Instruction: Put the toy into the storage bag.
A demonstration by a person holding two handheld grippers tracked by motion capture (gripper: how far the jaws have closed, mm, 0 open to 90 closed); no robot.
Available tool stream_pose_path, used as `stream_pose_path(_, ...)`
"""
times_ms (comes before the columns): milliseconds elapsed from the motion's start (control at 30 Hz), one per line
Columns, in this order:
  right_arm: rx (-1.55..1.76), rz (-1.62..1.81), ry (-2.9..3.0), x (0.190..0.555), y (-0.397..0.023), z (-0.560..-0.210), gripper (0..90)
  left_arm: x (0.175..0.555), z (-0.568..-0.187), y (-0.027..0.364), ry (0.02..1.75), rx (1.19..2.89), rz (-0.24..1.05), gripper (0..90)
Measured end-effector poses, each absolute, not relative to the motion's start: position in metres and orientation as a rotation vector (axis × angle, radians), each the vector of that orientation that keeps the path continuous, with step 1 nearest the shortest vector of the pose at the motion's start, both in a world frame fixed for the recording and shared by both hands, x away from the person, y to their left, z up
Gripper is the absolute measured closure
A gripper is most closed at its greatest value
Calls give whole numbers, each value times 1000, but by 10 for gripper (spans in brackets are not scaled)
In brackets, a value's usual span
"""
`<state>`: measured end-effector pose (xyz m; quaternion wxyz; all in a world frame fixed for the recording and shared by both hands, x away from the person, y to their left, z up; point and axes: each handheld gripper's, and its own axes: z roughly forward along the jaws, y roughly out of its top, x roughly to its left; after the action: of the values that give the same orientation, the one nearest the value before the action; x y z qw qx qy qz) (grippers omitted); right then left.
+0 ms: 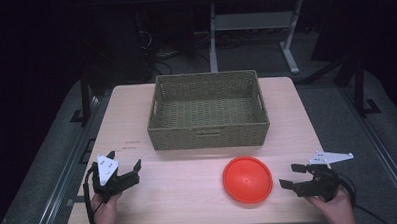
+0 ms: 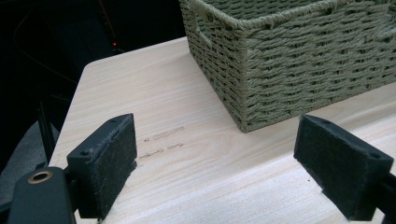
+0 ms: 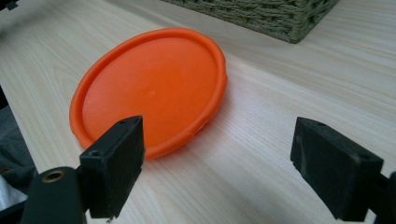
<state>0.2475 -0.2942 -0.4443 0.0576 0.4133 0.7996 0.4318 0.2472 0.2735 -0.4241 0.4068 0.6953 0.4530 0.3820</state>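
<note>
Spread jaws of right hand-held gripper [image 3: 217,172] face orange disc [image 3: 149,88]; left hand-held gripper [image 2: 217,168], equally spread, faces basket [image 2: 299,60].

Smooth plastic, woven fibre, pale wood
The orange plate [image 3: 149,88] looks smooth, faintly glossy plastic; the basket [image 2: 299,60] is rough woven cord; the worktop [image 2: 187,177] is matt light wood grain.

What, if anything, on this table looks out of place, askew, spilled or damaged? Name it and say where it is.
Nothing stands out. The woven basket sits square on the table, looks intact and appears empty. The orange disc lies flat in front of it, unbroken. Faint marks on the wood near the basket's left corner are too small to read. Both the left gripper and right gripper are open.
</note>
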Motion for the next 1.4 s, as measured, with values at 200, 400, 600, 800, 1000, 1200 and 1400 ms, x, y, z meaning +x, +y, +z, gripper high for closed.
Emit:
stream_pose_path(200,1239,1282,2465,255,-286,-440,171,247,-424,271,1129,1771,969,127)
stream_pose_path(400,1233,1256,2498,262,-276,-436,171,247,-424,272,1131,1768,970,127)
stream_pose_path(600,1232,1266,2521,272,-271,-435,183,248,-425,273,1139,1769,967,127)
stream_pose_path(800,1228,1253,2545,286,-256,-435,208,248,-425,273,1136,1762,968,127)
stream_pose_path(1000,1233,1279,2561,292,-246,-443,227,249,-425,270,1123,1781,963,127)
stream_pose_path(1200,1278,1233,2583,291,-243,-454,269,250,-426,270,1128,1779,957,127)
stream_pose_path(1400,1288,1203,2593,291,-242,-456,319,250,-426,269,1133,1775,954,127)
